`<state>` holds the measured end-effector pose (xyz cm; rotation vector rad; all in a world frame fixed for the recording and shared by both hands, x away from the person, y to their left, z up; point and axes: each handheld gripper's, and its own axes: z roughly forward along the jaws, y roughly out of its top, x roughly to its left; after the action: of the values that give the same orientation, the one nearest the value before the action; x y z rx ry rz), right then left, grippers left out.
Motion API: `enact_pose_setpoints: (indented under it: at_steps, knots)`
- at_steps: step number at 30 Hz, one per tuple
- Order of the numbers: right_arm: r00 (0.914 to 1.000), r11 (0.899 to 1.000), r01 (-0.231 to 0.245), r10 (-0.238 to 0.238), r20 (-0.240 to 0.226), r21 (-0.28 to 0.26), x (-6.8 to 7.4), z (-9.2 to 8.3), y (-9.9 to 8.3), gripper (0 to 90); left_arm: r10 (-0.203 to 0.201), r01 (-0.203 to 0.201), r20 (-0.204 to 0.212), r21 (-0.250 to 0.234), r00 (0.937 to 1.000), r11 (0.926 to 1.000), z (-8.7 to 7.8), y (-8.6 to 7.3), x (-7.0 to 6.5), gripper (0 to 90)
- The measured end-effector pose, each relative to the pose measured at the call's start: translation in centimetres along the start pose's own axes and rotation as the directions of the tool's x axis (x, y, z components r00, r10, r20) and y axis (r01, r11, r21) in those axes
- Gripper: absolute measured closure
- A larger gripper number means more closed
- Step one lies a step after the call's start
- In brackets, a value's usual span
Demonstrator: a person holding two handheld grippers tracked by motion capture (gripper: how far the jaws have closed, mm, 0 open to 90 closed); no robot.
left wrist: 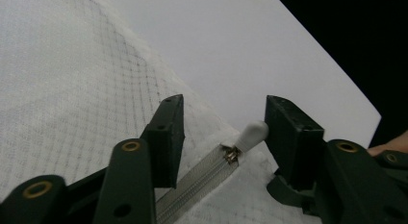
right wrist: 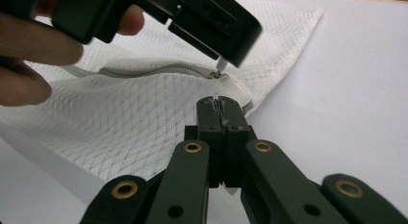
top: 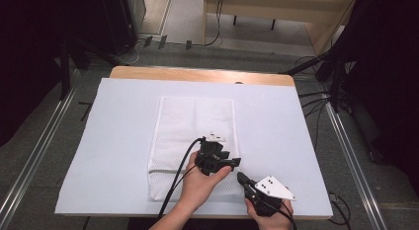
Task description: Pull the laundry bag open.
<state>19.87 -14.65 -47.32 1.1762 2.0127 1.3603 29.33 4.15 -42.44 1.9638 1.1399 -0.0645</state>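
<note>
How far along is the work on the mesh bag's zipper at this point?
Done: the right gripper is clamped on the mesh bag's edge beside the zipper end, steadying it. In hand: the left gripper brackets the white zipper pull, jaws still apart, no squeeze visible. Left: pinching the pull and sliding it along; the zipper looks closed right up to the pull.

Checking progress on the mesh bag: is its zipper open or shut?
Shut, as far as it shows: the zipper teeth run meshed up to the white pull, which sits at the bag's end, between the left claw's jaws.
</note>
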Motion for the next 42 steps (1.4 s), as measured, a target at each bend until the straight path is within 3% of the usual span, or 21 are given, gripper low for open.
enact_pose_setpoints:
  at_steps: [6, 11, 14, 17, 21, 27, 32, 38, 42]
  knots:
    - [1.0000, 1.000, 0.001, -0.001, 0.004, -0.001, 0.0, 0.0, 0.0, 90.0, -0.013, 0.011, 0.078, 0.020, 0.9969, 0.9997, -0.3, -0.6, 0.7, 73.9]
    - [1.0000, 1.000, 0.002, -0.002, 0.005, 0.000, 0.1, 0.0, 0.0, 90.0, -0.010, 0.009, 0.090, 0.022, 0.9959, 0.9997, -0.4, -0.6, 1.2, 81.0]
    - [1.0000, 1.000, 0.005, -0.005, 0.007, -0.001, 0.0, 0.0, 0.0, 90.0, -0.011, 0.008, 0.106, 0.033, 0.9943, 0.9994, -0.5, -0.7, 1.2, 80.4]
    - [1.0000, 1.000, 0.006, -0.006, 0.006, -0.002, 0.0, 0.0, 0.0, 90.0, -0.014, 0.009, 0.124, 0.043, 0.9921, 0.9990, -0.5, -0.8, 1.3, 72.8]
    - [0.9999, 1.000, 0.008, -0.008, 0.007, -0.002, 0.0, 0.0, 0.0, 90.0, -0.014, 0.008, 0.120, 0.046, 0.9927, 0.9989, -0.6, -0.9, 1.3, 76.9]
    - [0.9999, 1.000, 0.010, -0.010, 0.010, -0.007, 0.0, 0.0, 0.0, 90.0, -0.013, 0.005, 0.154, 0.049, 0.9881, 0.9988, -1.1, -1.0, 1.3, 75.1]
    - [0.9999, 1.000, 0.008, -0.008, 0.013, -0.012, 0.0, -0.1, 0.0, 90.0, -0.025, 0.020, 0.133, 0.042, 0.9908, 0.9989, -1.2, -1.3, 2.0, 73.7]
    - [0.9999, 1.000, 0.010, -0.010, 0.013, -0.009, 0.0, 0.0, 0.0, 90.0, -0.041, 0.031, 0.182, 0.054, 0.9824, 0.9980, -1.0, -1.4, 2.1, 75.4]
    - [0.9998, 1.000, 0.016, -0.015, 0.013, -0.020, 0.1, -0.2, 0.0, 90.0, -0.042, 0.033, 0.172, 0.058, 0.9842, 0.9978, -0.7, -1.5, 2.2, 77.8]
